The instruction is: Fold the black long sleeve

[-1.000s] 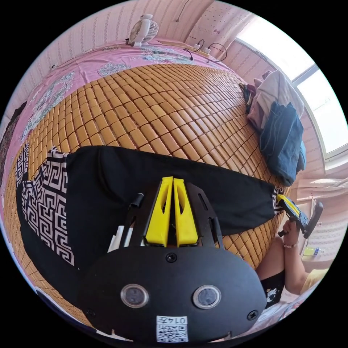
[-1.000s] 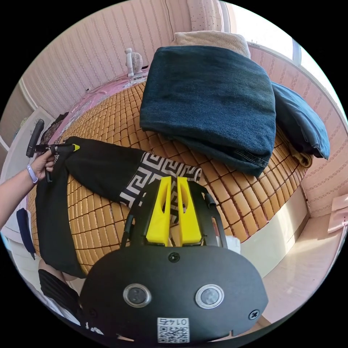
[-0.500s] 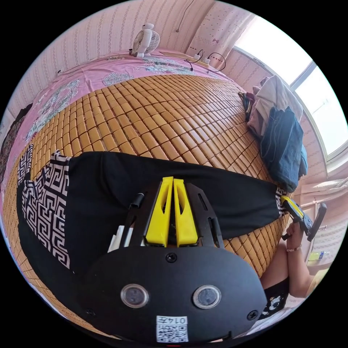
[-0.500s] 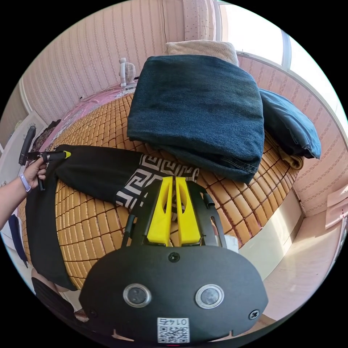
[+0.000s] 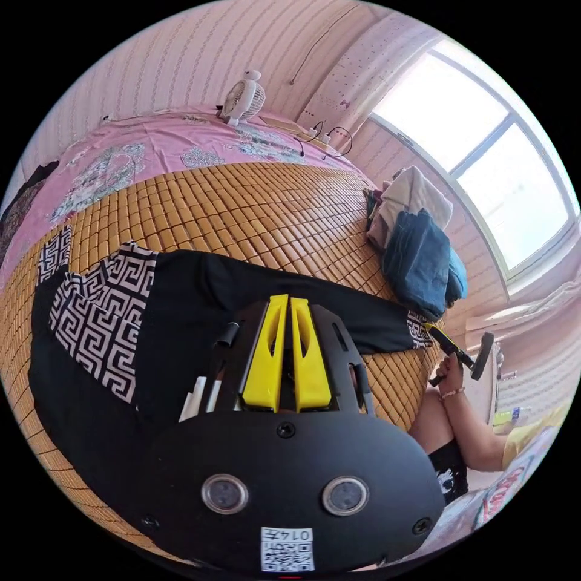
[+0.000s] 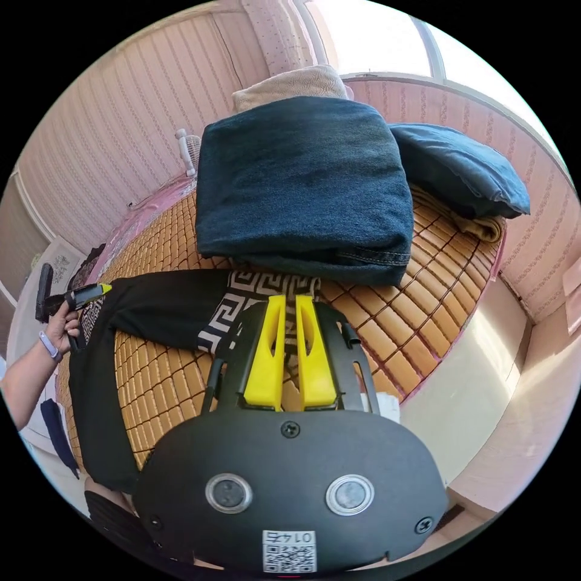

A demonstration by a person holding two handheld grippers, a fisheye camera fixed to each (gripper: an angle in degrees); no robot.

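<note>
Both views have tilted up over the last second: more window and wall, bed pushed lower in frame. That is mostly camera motion, not cloth motion.

Real change: the black long sleeve (image 5: pixel 200 290) looks stretched flatter and longer across the bamboo mat (image 5: pixel 242 206). In the left gripper view it runs from the patterned panel (image 5: pixel 103 315) at centre left to the patterned cuff (image 5: pixel 419 327) at centre right.

Left hand-held gripper (image 5: pixel 284 302): yellow jaws nearly together at frame centre, over black cloth. Tips blend into the fabric, so I cannot tell whether they pinch it.

Right hand-held gripper (image 6: pixel 284 299): jaws narrow, tips over the patterned cuff (image 6: pixel 266 290), just below the folded denim stack (image 6: pixel 302 187). Looks like a pinch, but I cannot confirm it either.

In the right gripper view the left hand-held gripper sits at centre left in the person's hand (image 6: pixel 60 330), at the far end of the shirt where it bends down along the mat edge.

Judgement: this is the spread-and-tension step, and no fold is made yet. The sleeve lies close to the denim stack, so snagging it is the risk when the cuff is carried across.
</note>
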